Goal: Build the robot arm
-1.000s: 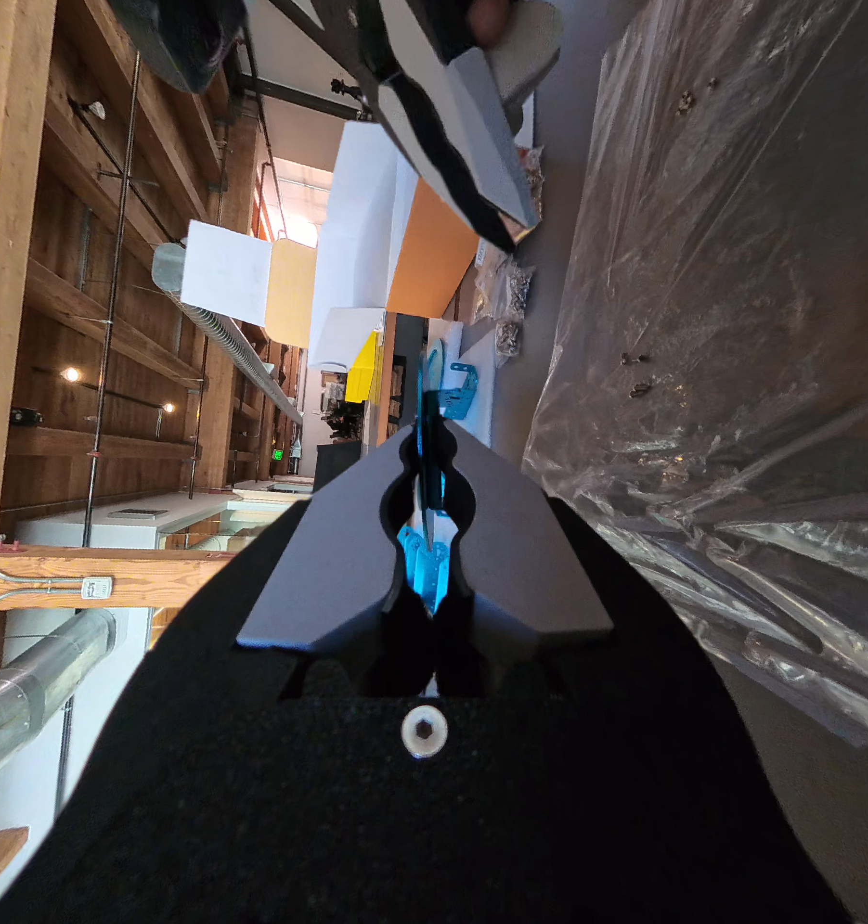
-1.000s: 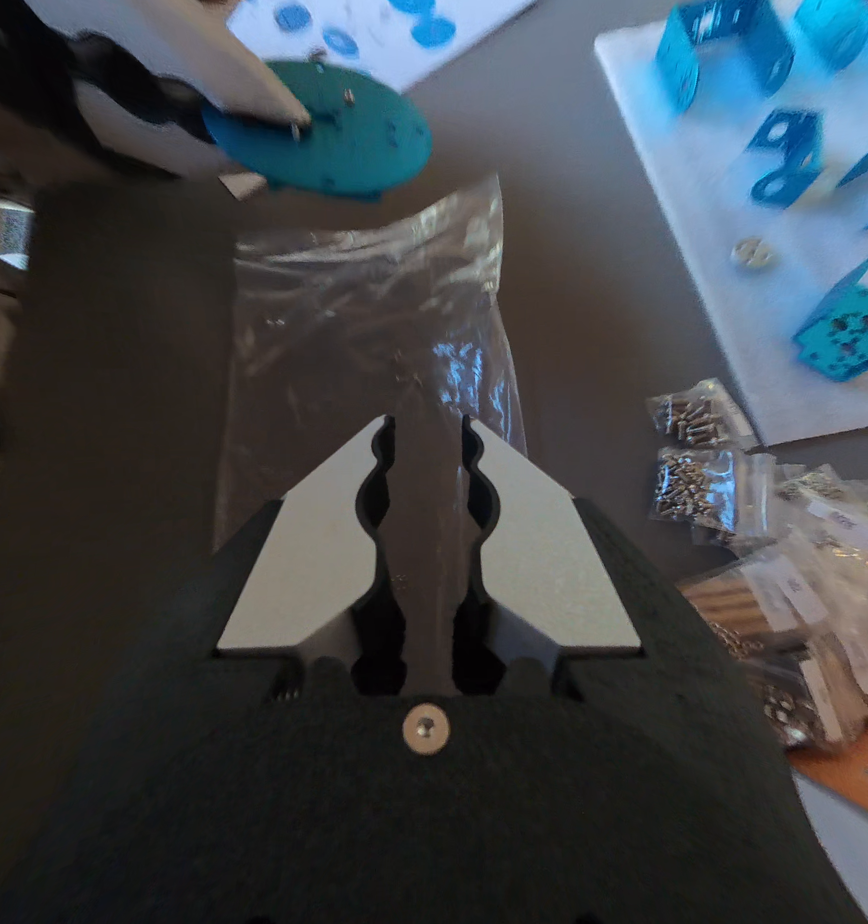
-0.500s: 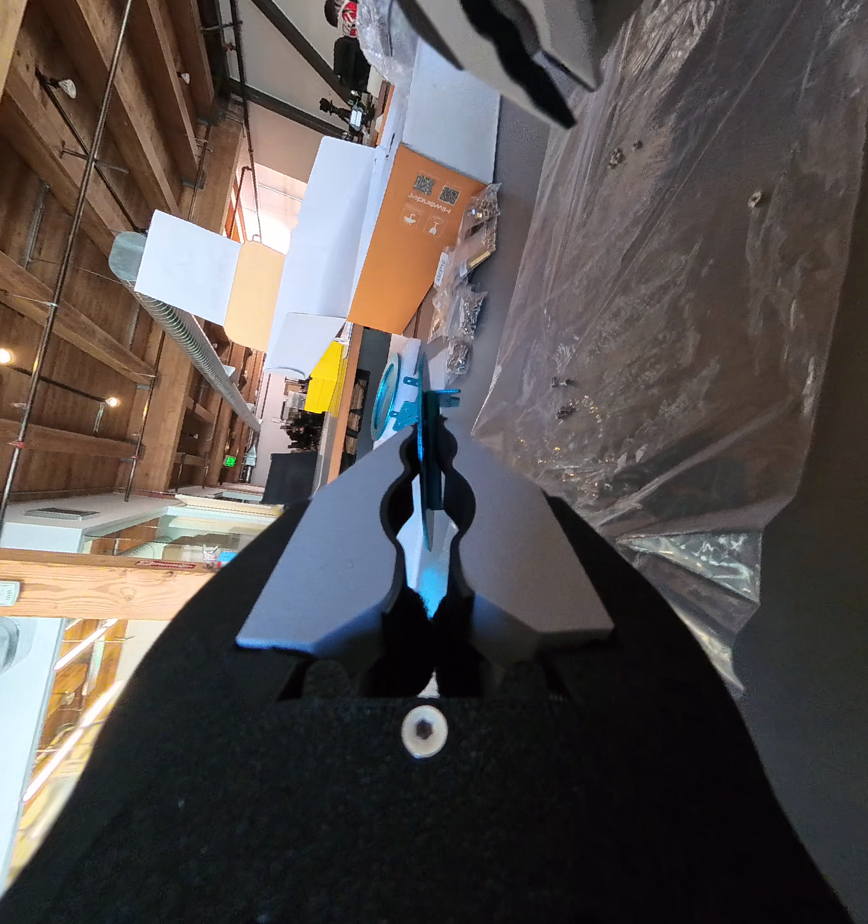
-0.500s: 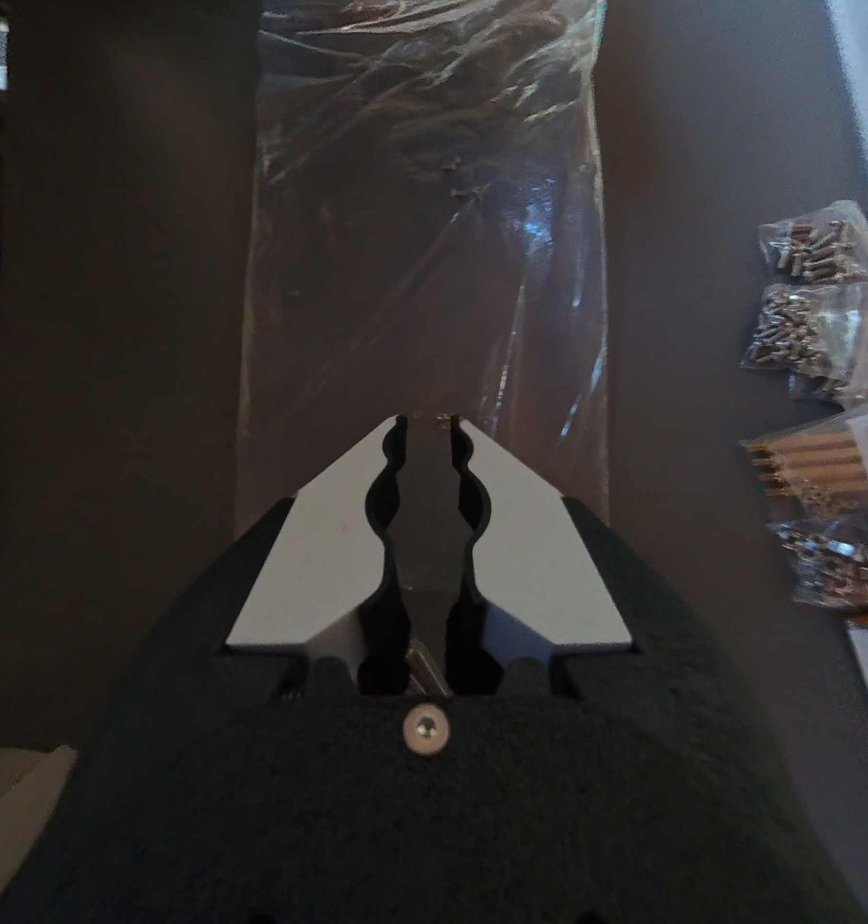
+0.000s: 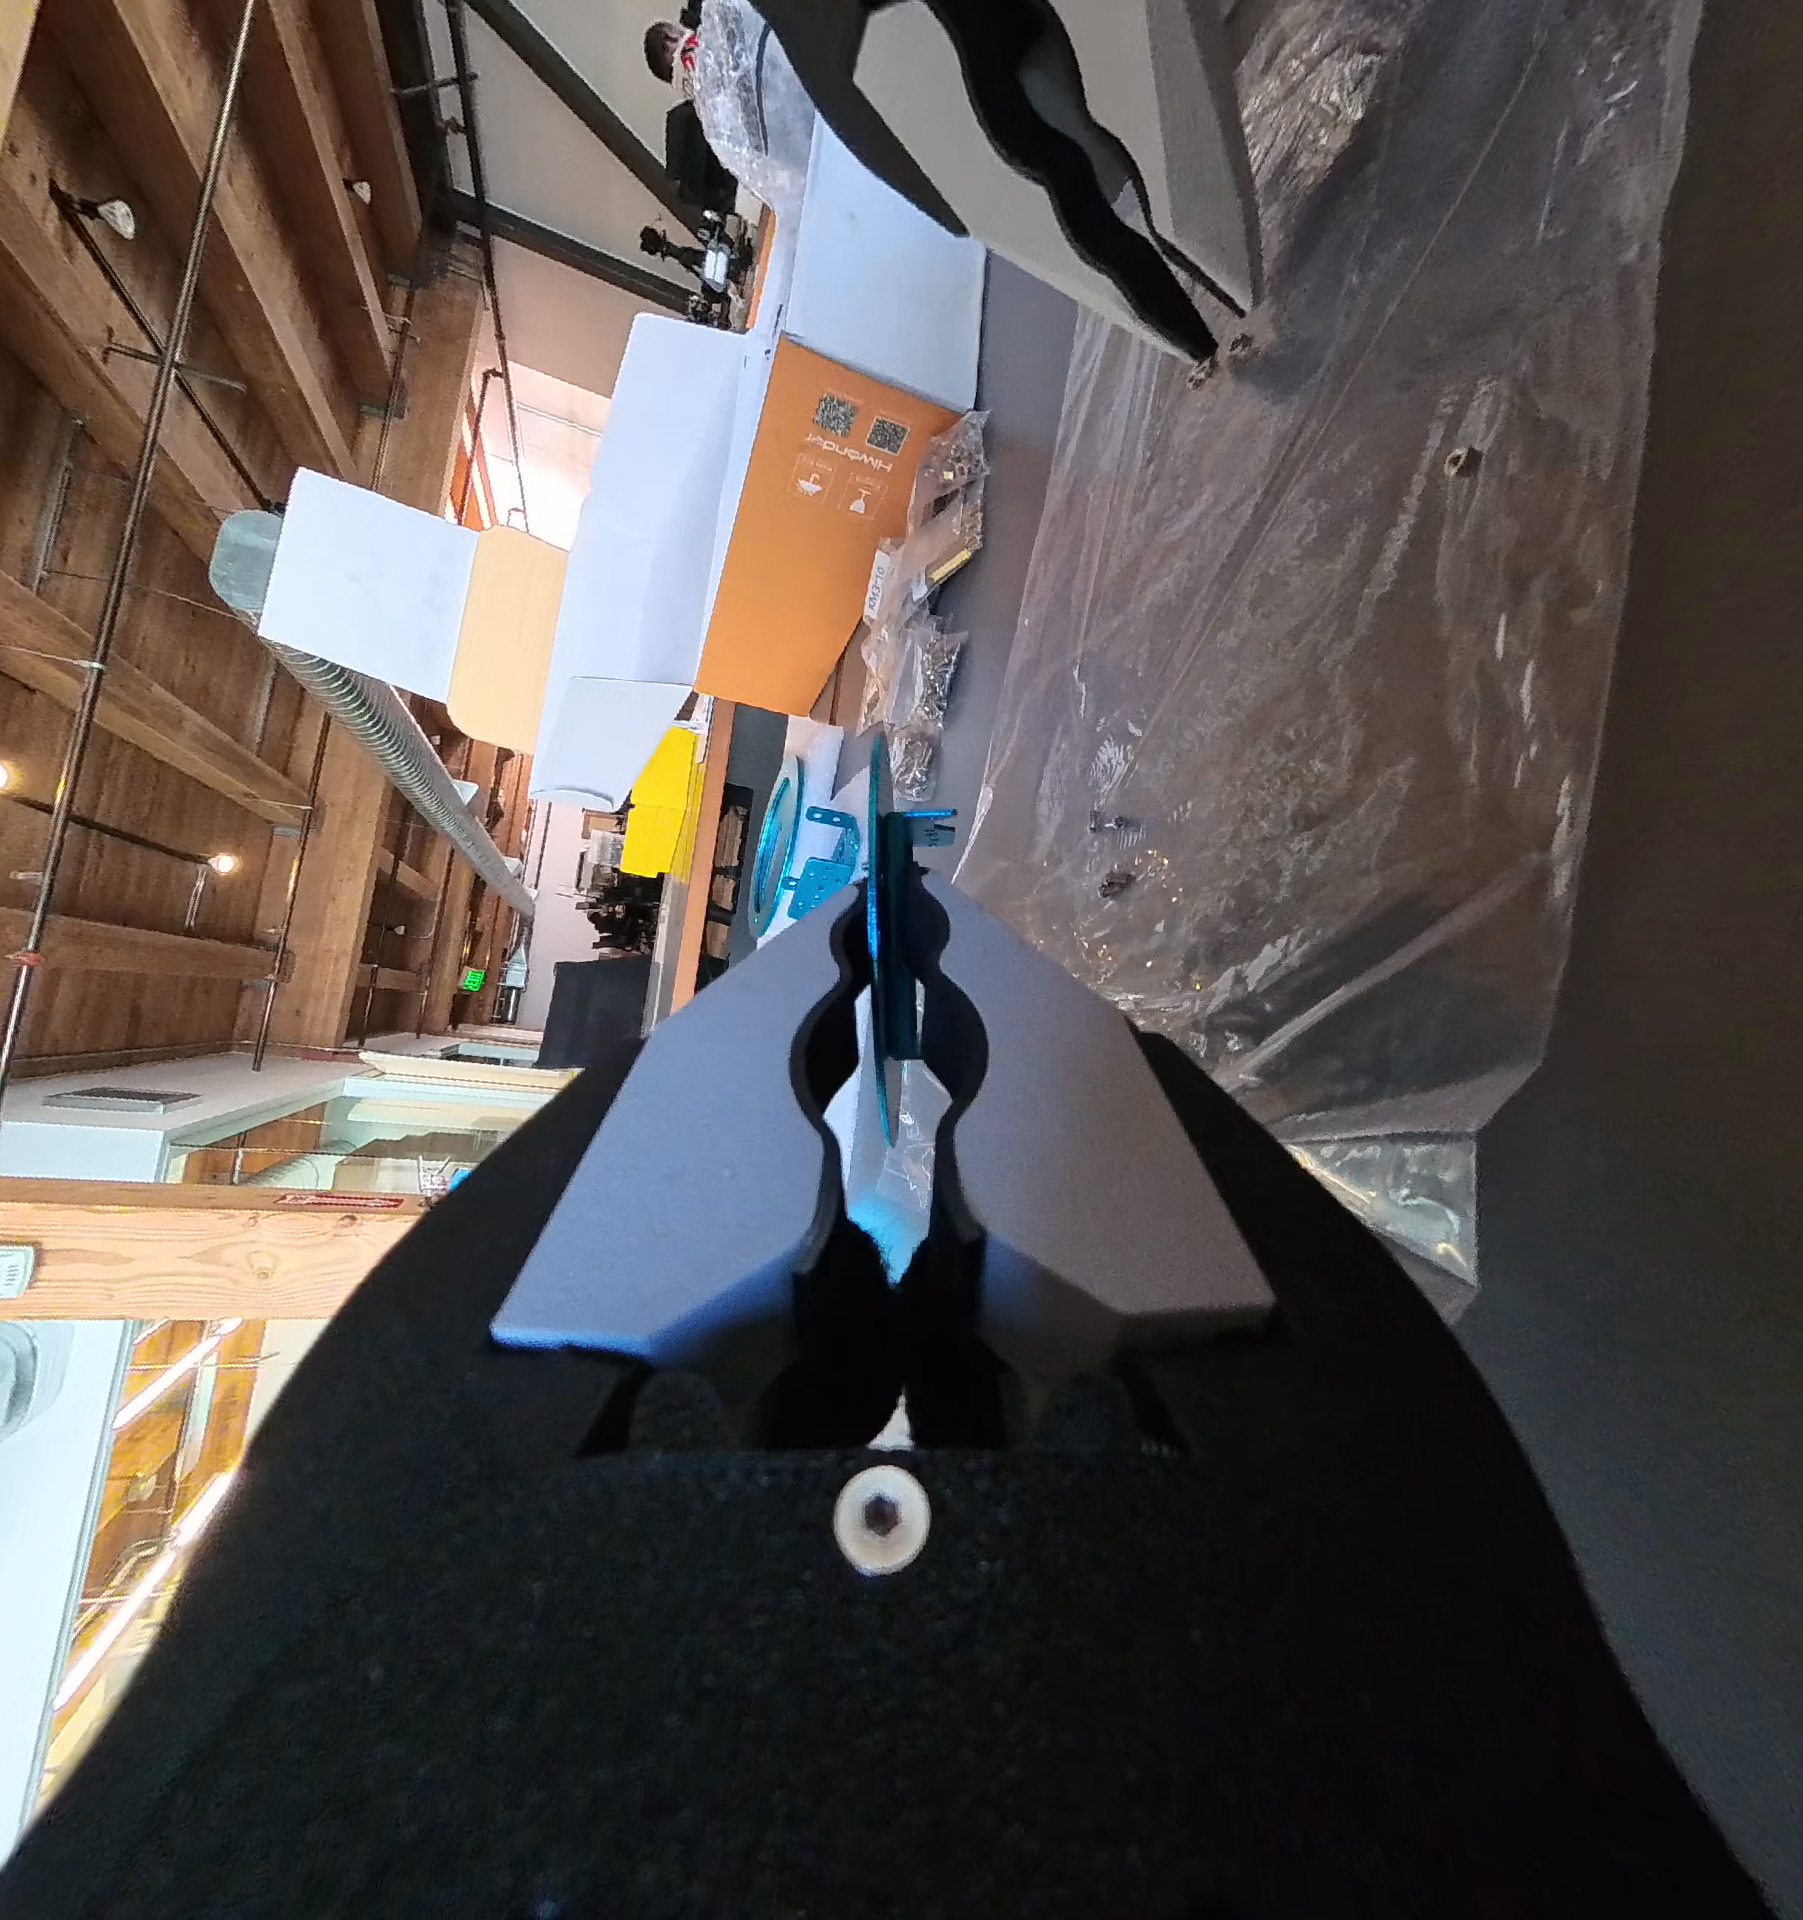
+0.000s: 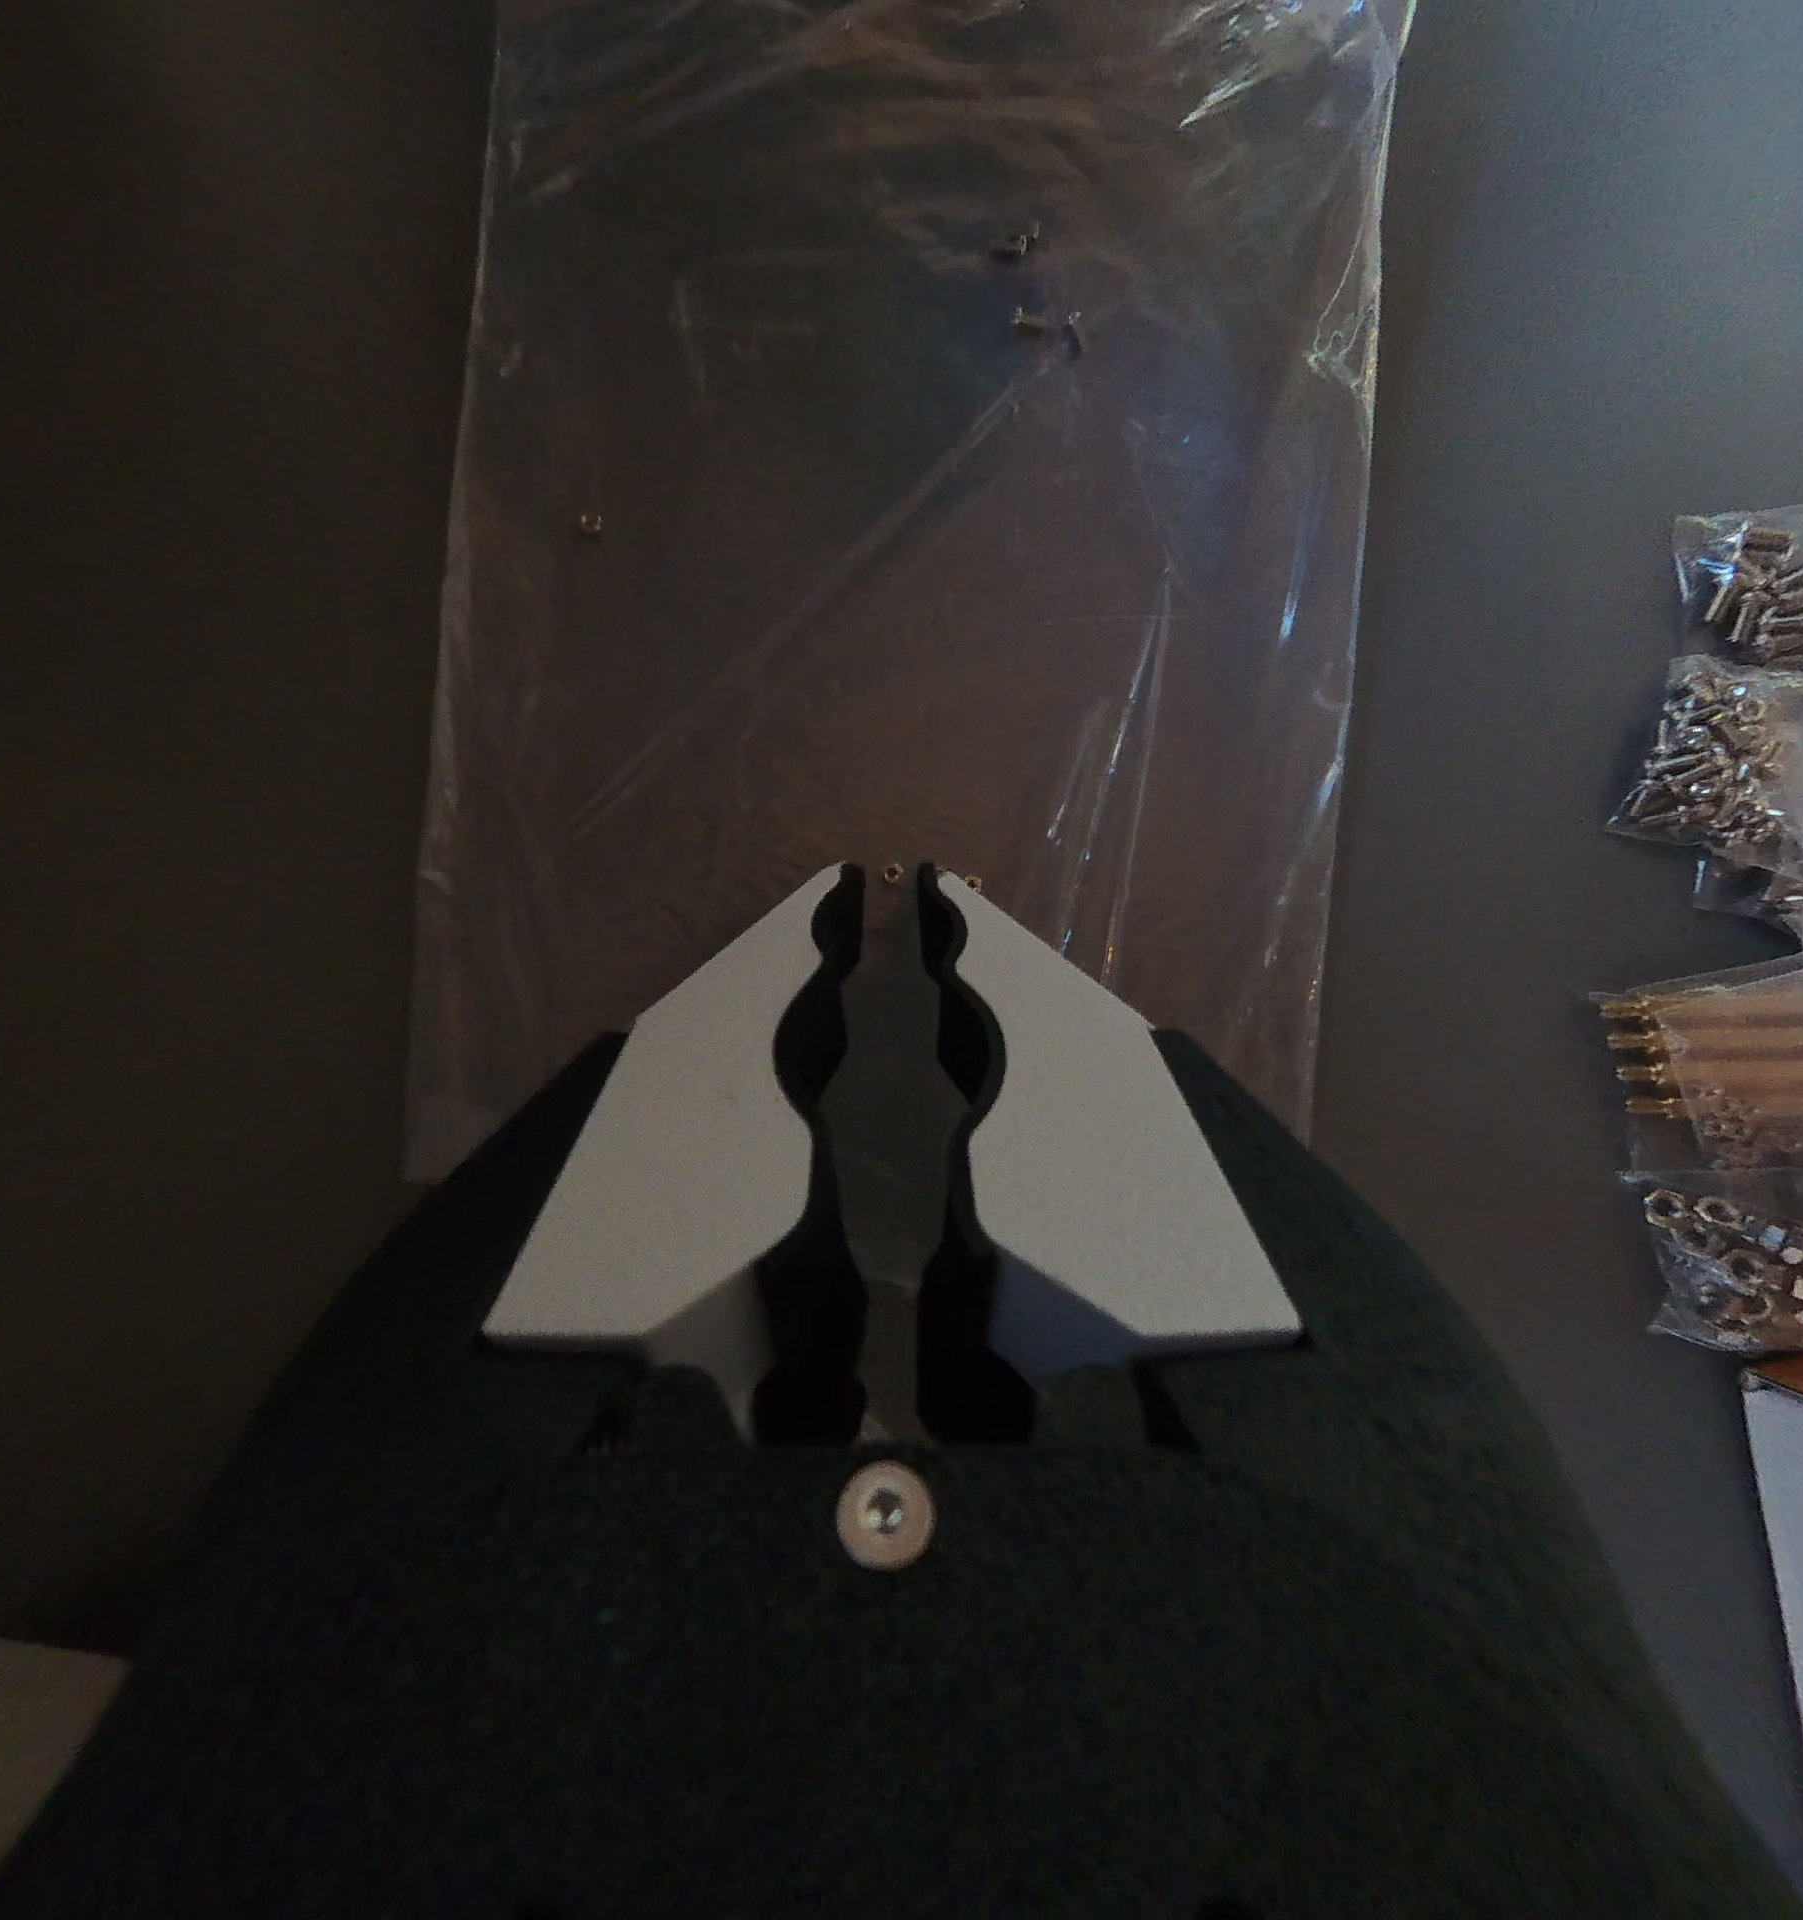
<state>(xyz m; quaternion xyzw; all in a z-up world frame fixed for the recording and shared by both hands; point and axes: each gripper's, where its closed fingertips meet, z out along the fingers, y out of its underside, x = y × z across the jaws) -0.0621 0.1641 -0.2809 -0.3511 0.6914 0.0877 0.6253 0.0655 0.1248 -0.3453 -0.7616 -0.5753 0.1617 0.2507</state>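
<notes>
Teal disc (image 5: 892,966) in left jaws; orange box (image 5: 803,561) w/ printed codes.

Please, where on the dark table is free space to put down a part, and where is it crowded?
Free: bare dark table beside the clear plastic sheet, away from the hardware bags, and a narrow strip between sheet and hardware bags. Crowded: those bags, and loose small screws on the sheet.

Both the left gripper (image 5: 892,904) and right gripper (image 6: 889,873) are showing a black, grainy body, pale grey wedge-shaped fingers (image 6: 668,1164) with wavy black inner edges, and a silver hex screw (image 6: 884,1529) low at centre frame.
</notes>
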